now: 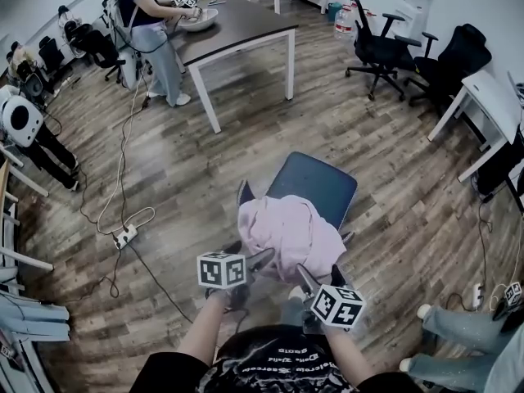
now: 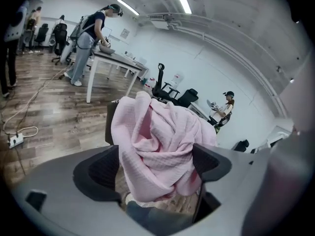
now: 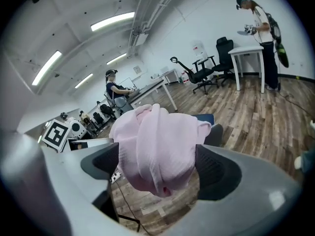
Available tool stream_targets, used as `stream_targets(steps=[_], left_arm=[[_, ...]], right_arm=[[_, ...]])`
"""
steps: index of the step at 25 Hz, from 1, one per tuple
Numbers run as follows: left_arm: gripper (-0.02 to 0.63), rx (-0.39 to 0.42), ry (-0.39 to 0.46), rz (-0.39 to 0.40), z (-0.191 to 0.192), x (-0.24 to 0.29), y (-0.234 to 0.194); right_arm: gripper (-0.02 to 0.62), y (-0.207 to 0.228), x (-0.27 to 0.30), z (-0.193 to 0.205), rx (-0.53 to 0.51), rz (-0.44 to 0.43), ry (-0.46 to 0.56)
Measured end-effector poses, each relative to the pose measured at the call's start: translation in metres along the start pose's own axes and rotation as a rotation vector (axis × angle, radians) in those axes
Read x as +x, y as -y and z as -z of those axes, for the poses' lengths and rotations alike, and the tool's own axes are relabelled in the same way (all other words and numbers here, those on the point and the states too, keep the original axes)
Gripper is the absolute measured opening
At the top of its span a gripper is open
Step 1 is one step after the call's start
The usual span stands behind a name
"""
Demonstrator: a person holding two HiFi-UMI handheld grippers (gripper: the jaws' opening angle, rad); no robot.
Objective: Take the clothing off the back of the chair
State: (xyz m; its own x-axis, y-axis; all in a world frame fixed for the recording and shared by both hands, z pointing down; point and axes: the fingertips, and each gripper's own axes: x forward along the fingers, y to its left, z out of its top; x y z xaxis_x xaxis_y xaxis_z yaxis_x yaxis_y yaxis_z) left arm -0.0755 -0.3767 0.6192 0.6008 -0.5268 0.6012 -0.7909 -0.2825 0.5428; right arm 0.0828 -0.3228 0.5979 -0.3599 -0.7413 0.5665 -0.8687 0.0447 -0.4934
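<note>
The pink garment [image 1: 291, 232] is seen bunched over the backrest of the chair [image 1: 315, 182], on the chair's near side, with folds hanging down toward the wearer. The dark blue seat is left bare beyond it. In the left gripper view the garment [image 2: 157, 146] is framed right in the gap of the left gripper [image 2: 155, 168], whose jaws are spread wide to either side of the cloth and not squeezed onto it. The same is found in the right gripper view: the cloth [image 3: 157, 151] fills the gap of the right gripper [image 3: 157, 168], its jaws parted wide too, with nothing clamped. Whether the pads brush the fabric cannot be told.

From the head view, the left gripper [image 1: 264, 258] is held at the garment's near left edge and the right gripper [image 1: 321, 275] at its near edge, just to the right, both just beside the cloth.

The chair is set on a wooden floor [image 1: 368, 137]. A power strip [image 1: 124, 236] with a trailing cable is seen lying to the left. At far left a dark-topped table [image 1: 237, 27] is attended by a standing person [image 1: 151, 35]. Black office chairs [image 1: 377, 47] are parked at far right, and a white desk [image 1: 483, 105] is placed at the right edge.
</note>
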Motion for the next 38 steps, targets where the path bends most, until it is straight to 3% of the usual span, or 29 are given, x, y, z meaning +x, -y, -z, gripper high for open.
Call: stream_targets(steps=[4, 7, 15, 22, 26, 30, 38], left_arm=[[0.448, -0.004, -0.077, 0.175, 0.003, 0.014, 0.020], [0.448, 0.037, -0.115, 0.163, 0.005, 0.027, 0.021], [0.446, -0.017, -0.177, 0.181, 0.013, 0.042, 0.019], [0.442, 0.018, -0.206, 0.147, 0.013, 0.046, 0.020], [0.325, 0.100, -0.183, 0.121, 0.010, 0.044, 0.030], [0.284, 0.113, -0.184, 0.115, 0.014, 0.043, 0.034], [0.201, 0.136, -0.189, 0.077, 0.018, 0.034, 0.043]], right_arm=[[0.482, 0.001, 0.014, 0.000, 0.078, -0.018, -0.041], [0.485, 0.001, 0.025, 0.003, 0.110, -0.025, -0.074], [0.486, -0.003, 0.052, 0.009, 0.098, -0.015, -0.162], [0.476, 0.002, 0.057, 0.010, 0.112, -0.014, -0.221], [0.369, -0.004, 0.059, 0.012, 0.099, -0.020, -0.265], [0.260, -0.007, 0.055, 0.017, 0.032, -0.014, -0.297], [0.158, -0.013, 0.049, 0.016, -0.067, -0.024, -0.303]])
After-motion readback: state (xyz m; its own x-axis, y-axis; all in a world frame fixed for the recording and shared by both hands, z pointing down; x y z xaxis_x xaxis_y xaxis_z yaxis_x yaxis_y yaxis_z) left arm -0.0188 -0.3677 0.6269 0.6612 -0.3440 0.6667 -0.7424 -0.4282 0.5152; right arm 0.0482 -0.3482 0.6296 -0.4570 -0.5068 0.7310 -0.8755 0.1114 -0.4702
